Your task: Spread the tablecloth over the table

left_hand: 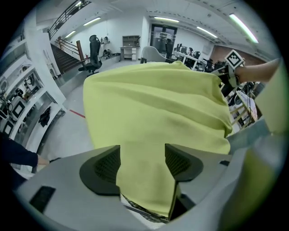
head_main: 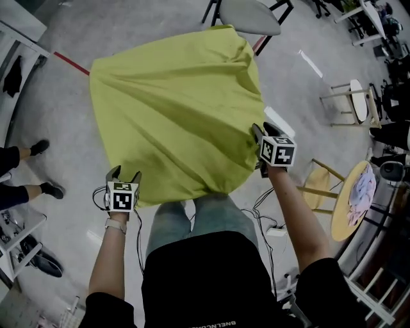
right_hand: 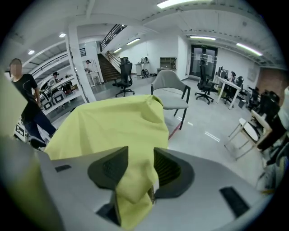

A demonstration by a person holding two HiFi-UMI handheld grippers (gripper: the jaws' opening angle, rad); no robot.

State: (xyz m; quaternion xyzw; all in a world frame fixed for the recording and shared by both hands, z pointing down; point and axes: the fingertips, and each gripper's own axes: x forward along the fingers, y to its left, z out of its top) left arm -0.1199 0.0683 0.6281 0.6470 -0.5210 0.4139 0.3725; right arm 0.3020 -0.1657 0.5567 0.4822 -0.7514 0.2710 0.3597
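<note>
A yellow-green tablecloth (head_main: 173,109) drapes in folds over the table and hides it completely. My left gripper (head_main: 123,174) hangs at the cloth's near left corner, just off its edge in the head view. In the left gripper view the jaws of that left gripper (left_hand: 142,162) stand wide open, with a flap of the tablecloth (left_hand: 153,103) lying loose between them. My right gripper (head_main: 262,132) is at the cloth's right edge. There the right gripper (right_hand: 141,167) is shut on a bunched fold of the tablecloth (right_hand: 113,126), which fills the gap between the pads.
A grey chair (head_main: 250,16) stands just past the far edge. To the right are a wooden stool (head_main: 349,102) and a round wooden table (head_main: 355,198) with cloths on it. A person's feet (head_main: 45,189) and shelving are at the left. Cables trail on the floor by my legs.
</note>
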